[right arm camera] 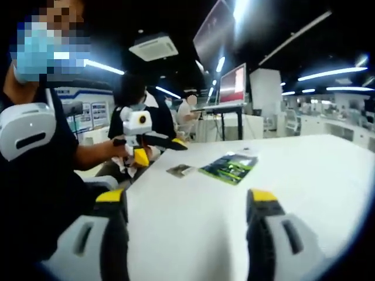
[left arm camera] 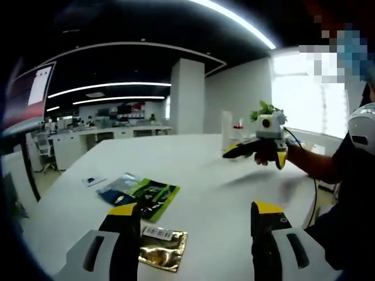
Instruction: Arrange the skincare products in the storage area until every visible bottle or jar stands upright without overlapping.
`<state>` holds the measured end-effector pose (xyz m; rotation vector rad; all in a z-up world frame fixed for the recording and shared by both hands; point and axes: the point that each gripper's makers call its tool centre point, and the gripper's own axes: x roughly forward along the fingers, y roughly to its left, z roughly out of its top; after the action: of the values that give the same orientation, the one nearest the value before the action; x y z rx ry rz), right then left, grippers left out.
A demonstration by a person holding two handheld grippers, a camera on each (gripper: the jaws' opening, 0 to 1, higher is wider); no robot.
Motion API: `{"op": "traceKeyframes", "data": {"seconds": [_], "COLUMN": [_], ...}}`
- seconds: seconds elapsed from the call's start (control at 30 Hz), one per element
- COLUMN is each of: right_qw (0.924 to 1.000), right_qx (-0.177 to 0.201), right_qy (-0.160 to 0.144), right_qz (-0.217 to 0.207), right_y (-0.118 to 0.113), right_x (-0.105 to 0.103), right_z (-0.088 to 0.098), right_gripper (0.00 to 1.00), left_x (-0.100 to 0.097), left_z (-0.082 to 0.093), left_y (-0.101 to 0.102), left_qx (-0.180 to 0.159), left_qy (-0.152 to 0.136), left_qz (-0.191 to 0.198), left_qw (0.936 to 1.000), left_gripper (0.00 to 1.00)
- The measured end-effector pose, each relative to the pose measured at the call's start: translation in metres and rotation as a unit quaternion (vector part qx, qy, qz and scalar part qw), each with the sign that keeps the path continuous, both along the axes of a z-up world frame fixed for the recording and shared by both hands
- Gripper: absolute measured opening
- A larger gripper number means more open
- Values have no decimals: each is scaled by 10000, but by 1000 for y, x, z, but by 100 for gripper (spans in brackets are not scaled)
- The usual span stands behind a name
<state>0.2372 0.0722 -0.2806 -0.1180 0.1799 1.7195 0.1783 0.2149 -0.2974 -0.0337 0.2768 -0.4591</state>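
the white table (left arm camera: 222, 193) serves as the landmark here. in the left gripper view, the left gripper (left arm camera: 193, 225) hangs just above the table's near edge with its black, yellow-tipped jaws spread wide and nothing between them. just beyond its left jaw a gold foil sachet (left arm camera: 163, 249) lies flat on the table, and a little farther in a green and black packet (left arm camera: 151, 198) lies flat too, overlapping a blue packet (left arm camera: 117, 188) at its far side. a small dark item (left arm camera: 92, 181) sits near the table's left edge, too small to make out. at the table's far side two pale bottles (left arm camera: 231, 136) stand upright, one with a red top, with a small green plant (left arm camera: 266, 109) near them; they are blurred.

the right gripper (left arm camera: 234, 153) shows over the table's right side in that same view, held in a hand (left arm camera: 266, 155) in front of the bottles; from here i cannot tell how its jaws stand. in the right gripper view its own jaws (right arm camera: 187, 205) rise spread apart over bare table, holding nothing. across the table the left gripper appears in the person's hand (right arm camera: 126, 153), with the sachet and the green packet lying just beside it on the table.
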Motion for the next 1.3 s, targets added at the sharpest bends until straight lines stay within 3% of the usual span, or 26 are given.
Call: {"op": "traceKeyframes", "data": {"seconds": [0.27, 0.97, 1.3], "right_qw": [9991, 9961, 9932], "right_qx": [122, -248, -402], "right_qy": [361, 635, 736], "right_qz": [-201, -560, -813], "right_y": [12, 69, 91], "right_x": [12, 35, 50], "right_z": [0, -23, -32], "right_gripper": [71, 51, 47], "left_x": [6, 28, 42], "left_z": [0, -12, -16], "left_y": [12, 43, 53], "left_qx": [-68, -554, -732], "left_qy": [33, 142, 146], "left_qz": [195, 476, 479], "left_qw": [9998, 9972, 9961], "left_gripper": [71, 54, 53]}}
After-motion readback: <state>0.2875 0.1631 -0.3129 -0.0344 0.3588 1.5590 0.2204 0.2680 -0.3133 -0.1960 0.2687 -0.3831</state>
